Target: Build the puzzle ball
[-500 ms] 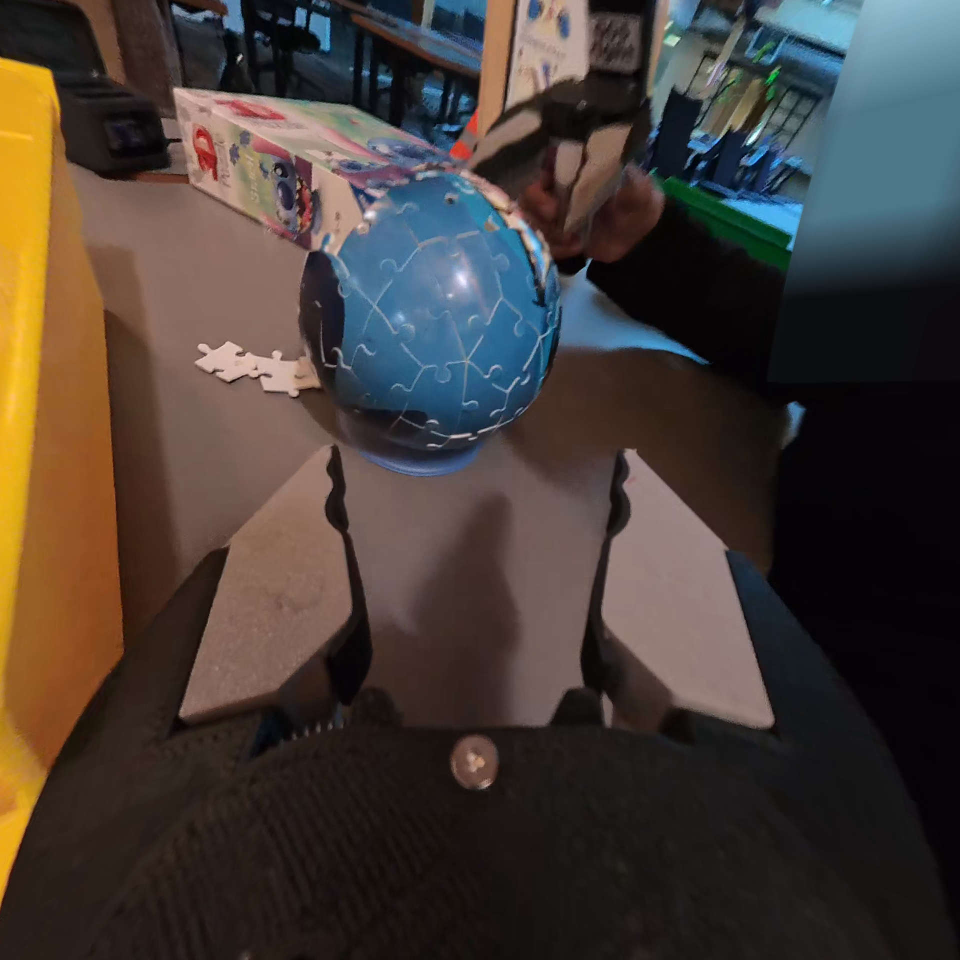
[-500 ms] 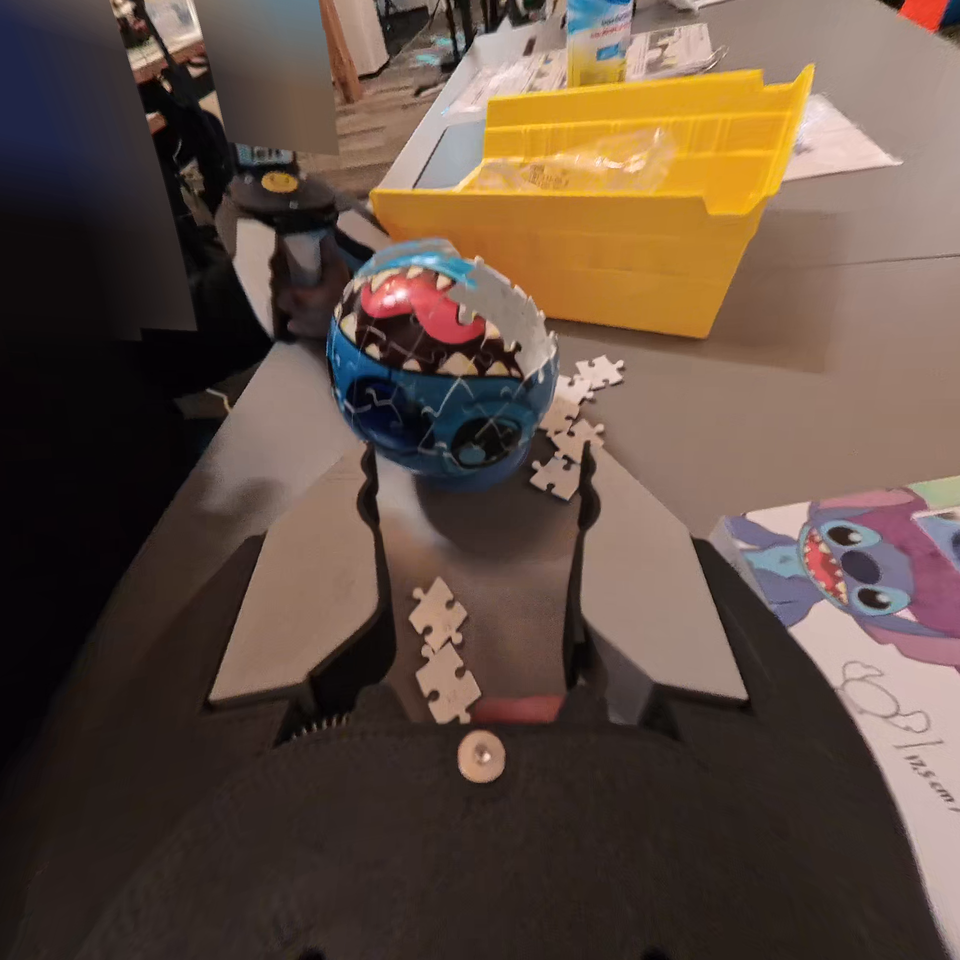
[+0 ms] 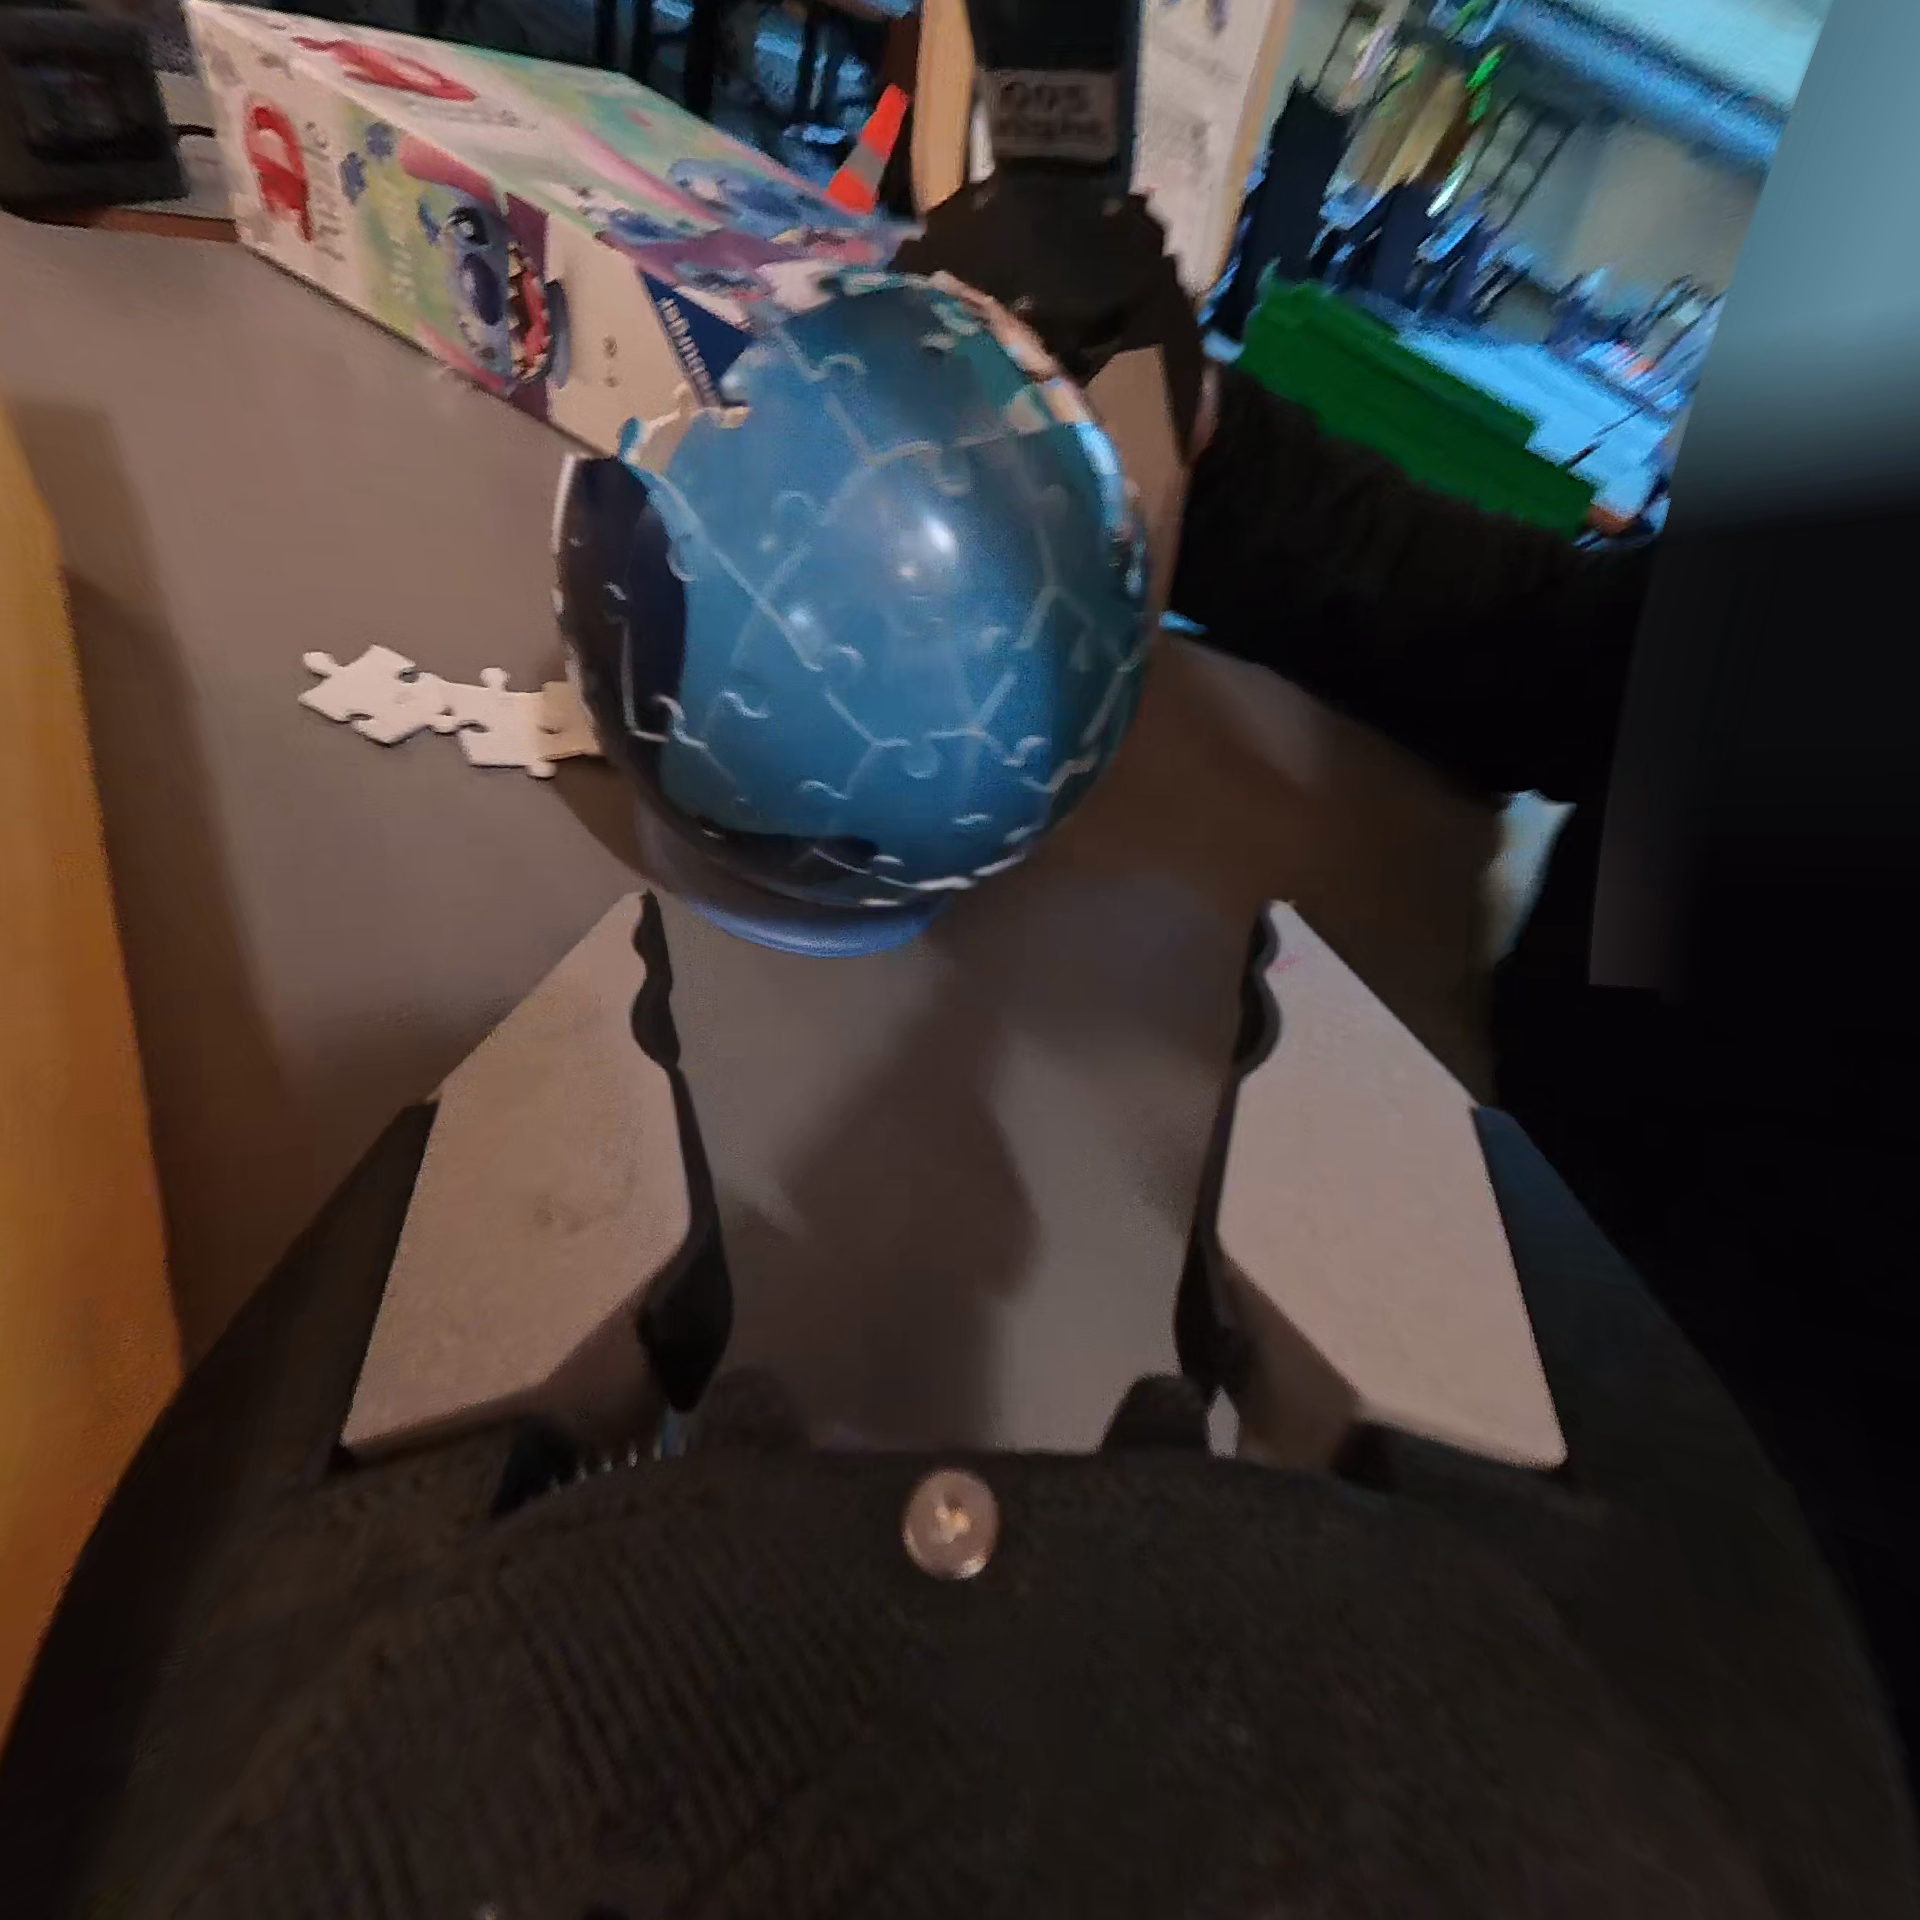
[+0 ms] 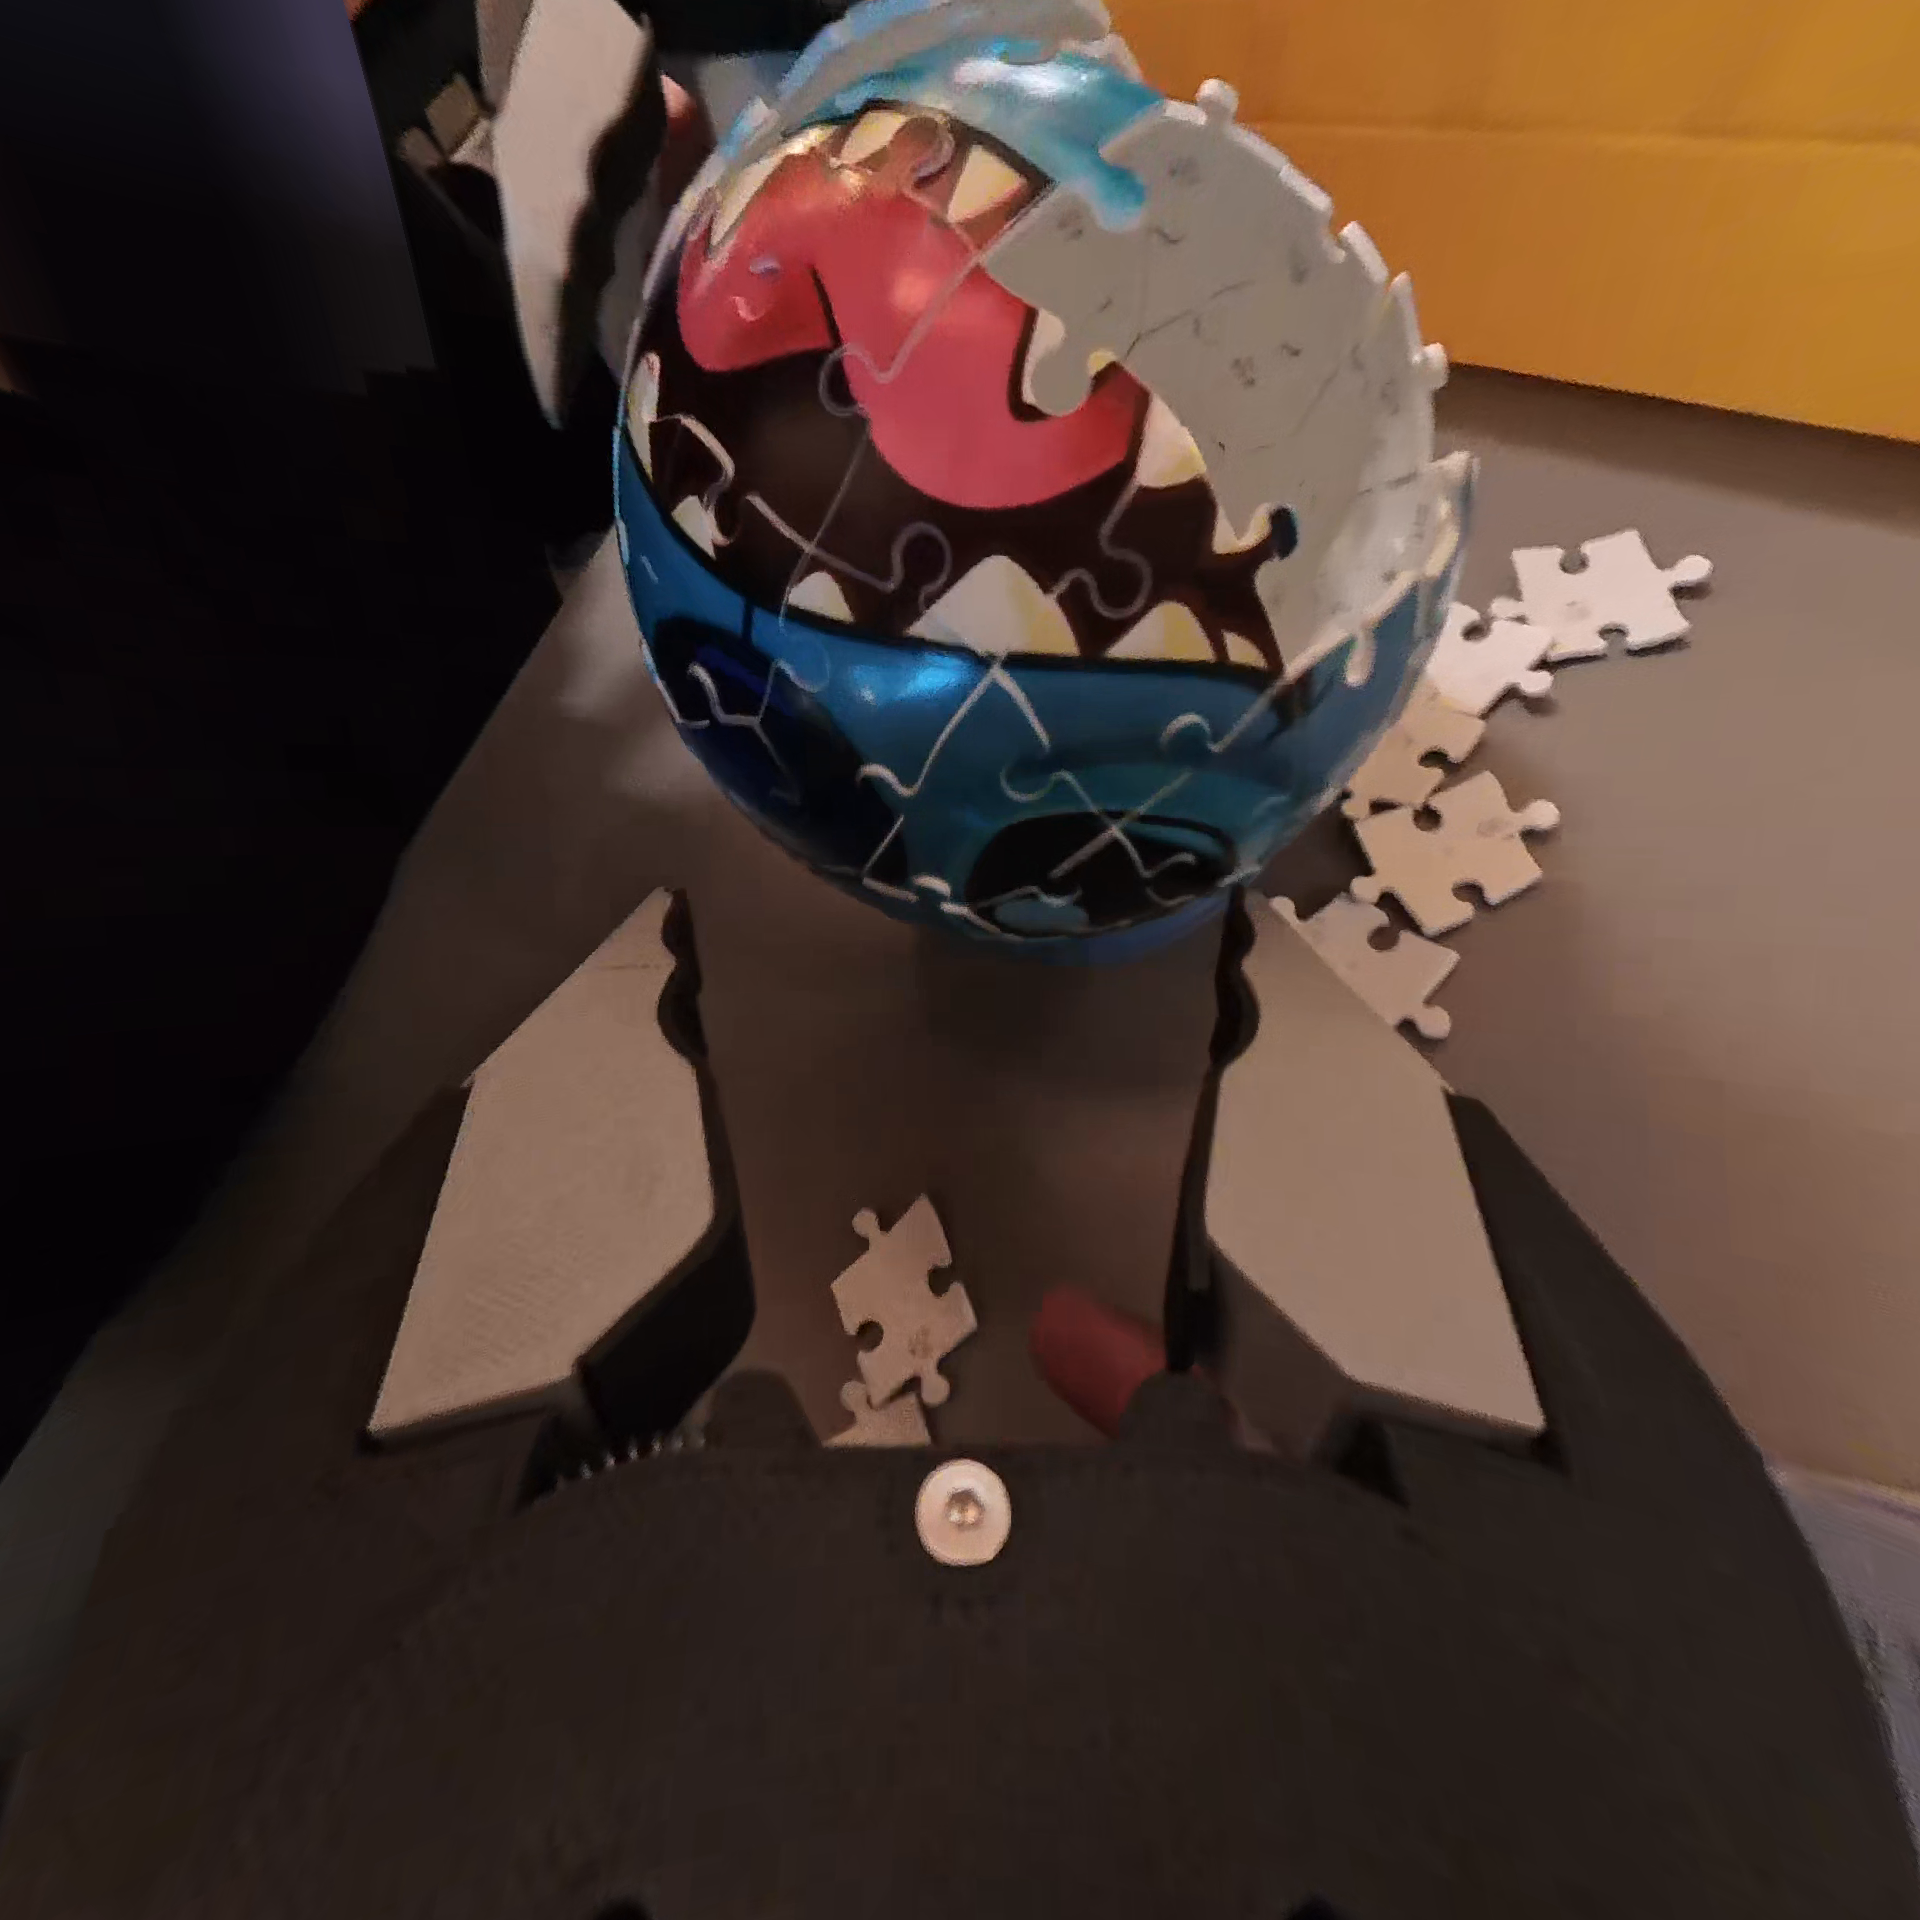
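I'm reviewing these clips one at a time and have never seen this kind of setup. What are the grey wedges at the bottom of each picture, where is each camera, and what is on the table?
There is no robot here: a person holds a pair of hand-held tongs in each hand, and a camera on each looks forward along its two fingers. The grey wedges are those fingers.

The left wrist view shows the left tongs, open and empty, facing the plain blue side of the puzzle ball. The right tongs show behind the ball there.

The right wrist view shows the right tongs, also open and empty, facing the ball's picture side. The ball is unfinished, with an open gap on one side, and sits on a blue stand.

On the grey table lie loose white puzzle pieces, two more pieces between the right fingers, the puzzle box and a yellow bin.
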Demonstrator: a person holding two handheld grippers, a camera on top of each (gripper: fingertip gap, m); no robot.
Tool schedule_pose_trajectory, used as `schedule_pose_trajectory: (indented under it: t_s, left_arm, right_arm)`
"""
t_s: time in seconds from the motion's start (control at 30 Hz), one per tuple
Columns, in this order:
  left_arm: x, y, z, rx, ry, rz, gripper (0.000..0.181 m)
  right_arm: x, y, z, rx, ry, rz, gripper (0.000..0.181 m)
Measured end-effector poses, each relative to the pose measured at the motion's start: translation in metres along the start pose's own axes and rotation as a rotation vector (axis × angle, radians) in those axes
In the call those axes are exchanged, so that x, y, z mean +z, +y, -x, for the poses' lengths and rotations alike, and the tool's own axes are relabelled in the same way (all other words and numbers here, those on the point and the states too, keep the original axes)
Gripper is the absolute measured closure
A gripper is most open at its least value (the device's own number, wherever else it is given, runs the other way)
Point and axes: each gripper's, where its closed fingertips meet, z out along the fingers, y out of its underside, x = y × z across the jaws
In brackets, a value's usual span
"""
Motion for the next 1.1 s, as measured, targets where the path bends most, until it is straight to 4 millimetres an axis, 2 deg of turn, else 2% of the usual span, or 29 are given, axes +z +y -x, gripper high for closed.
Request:
schedule_pose_trajectory:
  t_s: [0.07,0.23,0.3,0.37,0.5,0.57,0.67,0.87,0.97,1.03,1.1]
  left_arm:
    - [0.01,0.004,0.013,0.047,-0.066,0.069,0.069]
    - [0.029,0.023,0.03,0.048,-0.099,0.257,0.066]
    - [0.032,0.027,0.031,0.053,-0.102,0.292,0.066]
    - [0.033,0.025,0.03,0.055,-0.108,0.278,0.066]
    - [0.039,0.018,0.012,-0.01,-0.013,0.216,0.069]
    - [0.038,0.021,0.007,-0.027,-0.022,0.223,0.069]
    - [0.033,0.028,-0.007,-0.042,-0.018,0.219,0.069]
    - [0.028,0.045,-0.041,-0.033,-0.05,0.229,0.069]
    - [0.026,0.052,-0.059,-0.038,-0.041,0.227,0.069]
    - [0.023,0.055,-0.066,-0.052,-0.043,0.226,0.069]
    - [0.015,0.057,-0.067,-0.053,-0.057,0.216,0.07]
  right_arm:
    - [0.005,-0.001,-0.002,-0.008,-0.006,0.009,0.08]
    - [0.011,0.005,-0.005,-0.017,-0.033,0.057,0.079]
    - [0.017,0.014,-0.008,-0.044,-0.031,0.101,0.078]
    - [0.024,0.012,-0.006,-0.073,-0.047,0.094,0.078]
    - [0.03,0.011,-0.004,-0.126,-0.049,0.115,0.076]
    - [0.033,0.012,0.001,-0.153,-0.062,0.128,0.079]
    - [0.037,0.016,0.017,-0.193,-0.101,0.142,0.086]
    - [0.046,0.03,0.051,-0.268,-0.11,0.199,0.084]
    - [0.039,0.039,0.057,-0.311,-0.03,0.242,0.087]
    - [0.019,0.041,0.049,-0.35,0.093,0.272,0.083]
    - [-0.01,0.037,0.048,-0.322,0.181,0.248,0.085]
